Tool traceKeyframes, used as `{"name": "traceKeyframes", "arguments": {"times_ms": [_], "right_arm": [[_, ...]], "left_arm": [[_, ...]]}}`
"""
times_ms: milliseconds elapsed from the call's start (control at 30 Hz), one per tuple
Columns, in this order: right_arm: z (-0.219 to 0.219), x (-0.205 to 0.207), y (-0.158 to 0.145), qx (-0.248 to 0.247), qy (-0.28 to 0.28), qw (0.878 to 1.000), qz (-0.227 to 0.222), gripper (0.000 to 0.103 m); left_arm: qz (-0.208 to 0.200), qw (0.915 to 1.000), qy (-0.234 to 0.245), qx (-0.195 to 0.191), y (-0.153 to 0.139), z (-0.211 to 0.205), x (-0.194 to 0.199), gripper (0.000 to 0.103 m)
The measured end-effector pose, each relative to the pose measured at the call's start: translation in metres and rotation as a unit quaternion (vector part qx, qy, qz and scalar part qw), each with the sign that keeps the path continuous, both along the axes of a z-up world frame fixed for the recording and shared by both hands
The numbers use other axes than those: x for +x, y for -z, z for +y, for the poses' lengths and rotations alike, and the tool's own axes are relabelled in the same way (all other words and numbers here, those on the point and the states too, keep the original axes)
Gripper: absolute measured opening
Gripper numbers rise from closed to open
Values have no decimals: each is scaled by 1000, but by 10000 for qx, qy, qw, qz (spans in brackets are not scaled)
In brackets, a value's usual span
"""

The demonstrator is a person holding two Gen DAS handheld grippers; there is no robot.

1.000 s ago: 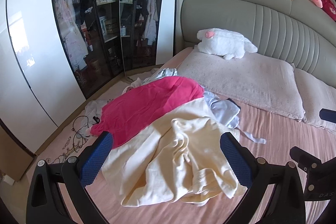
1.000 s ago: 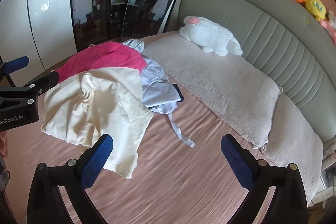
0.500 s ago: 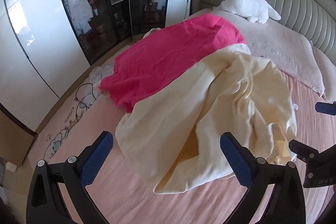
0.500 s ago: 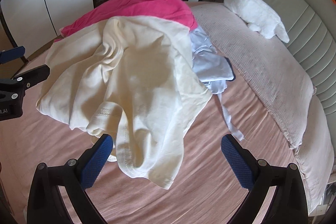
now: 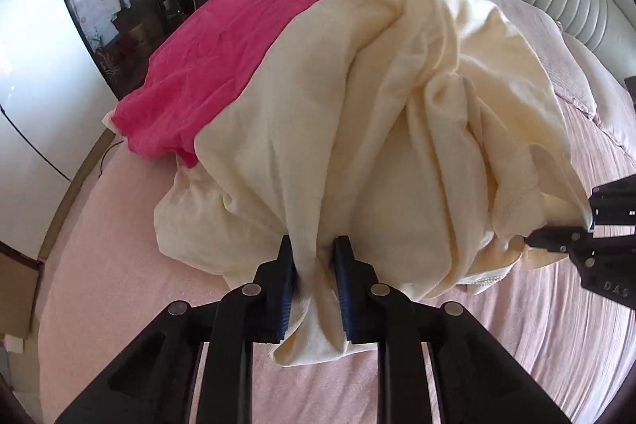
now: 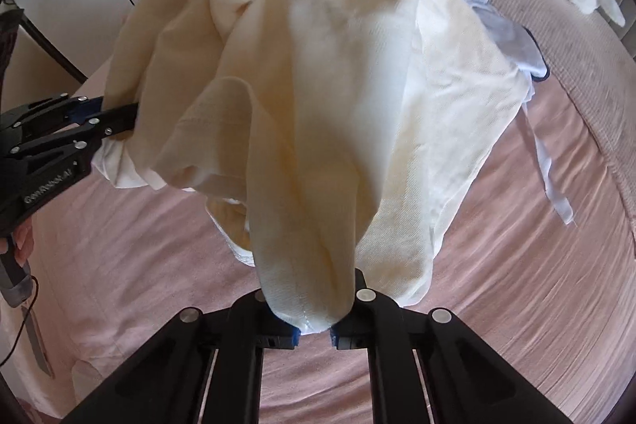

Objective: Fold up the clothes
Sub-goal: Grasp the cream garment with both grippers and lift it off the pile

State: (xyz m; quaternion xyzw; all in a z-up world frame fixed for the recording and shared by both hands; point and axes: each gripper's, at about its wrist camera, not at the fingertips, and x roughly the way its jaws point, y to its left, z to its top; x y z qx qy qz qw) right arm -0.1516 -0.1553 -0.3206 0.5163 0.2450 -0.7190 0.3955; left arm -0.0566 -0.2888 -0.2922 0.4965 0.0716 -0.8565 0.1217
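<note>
— What's on the pink-sheeted bed (image 5: 536, 344) right now?

— A crumpled cream cotton garment (image 5: 397, 130), bunched over a bright pink garment (image 5: 246, 38). The left gripper (image 5: 314, 285) is pinched tight on a cream edge; the right gripper (image 6: 314, 320) is clamped on another edge (a hem, I think).

— How should this step go?

— I'd say lift both grips evenly, draw them apart so the cloth hangs flat, and keep the pink piece from dragging along.
</note>
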Motion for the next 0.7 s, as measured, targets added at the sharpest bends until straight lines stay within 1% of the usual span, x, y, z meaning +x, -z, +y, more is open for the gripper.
{"name": "traceKeyframes", "arguments": {"times_ms": [33,100,133,233,300,400,433,467,533,600,633,667,700], "right_arm": [[3,1,2,-50,-24,10000,-71,5],[20,0,-15,-246,47,9996,126,4],[29,-2,-22,-332,129,9993,133,4],[61,-13,-46,-635,586,9961,149,4],[83,-22,-64,-792,914,9925,182,4],[112,-32,-84,-899,1331,9869,130,4],[119,-33,-88,-880,1355,9868,89,4],[124,-34,-89,-854,1346,9872,48,4],[134,-28,-90,-887,1391,9862,131,4],[139,-20,-91,-923,1382,9860,118,4],[145,-18,-91,-924,1439,9851,194,4],[153,-20,-95,-881,1575,9828,395,4],[162,-22,-99,-837,1715,9798,606,4]], "left_arm": [[68,9999,86,1,-6,6,2,12],[152,9997,213,2,-16,14,7,11],[194,9995,249,17,-22,18,9,11],[347,9987,348,95,-41,29,15,10],[493,9975,492,106,-59,39,13,10],[717,9939,826,102,-85,58,13,10],[771,9926,937,97,-91,68,13,10],[818,9908,1071,135,-93,73,11,10],[882,9864,1387,94,-95,95,11,10],[855,9804,1767,192,-90,114,12,10],[841,9768,1957,241,-88,123,12,10],[827,9728,2145,290,-86,132,13,10],[755,9696,2289,432,-83,139,12,10]]}}
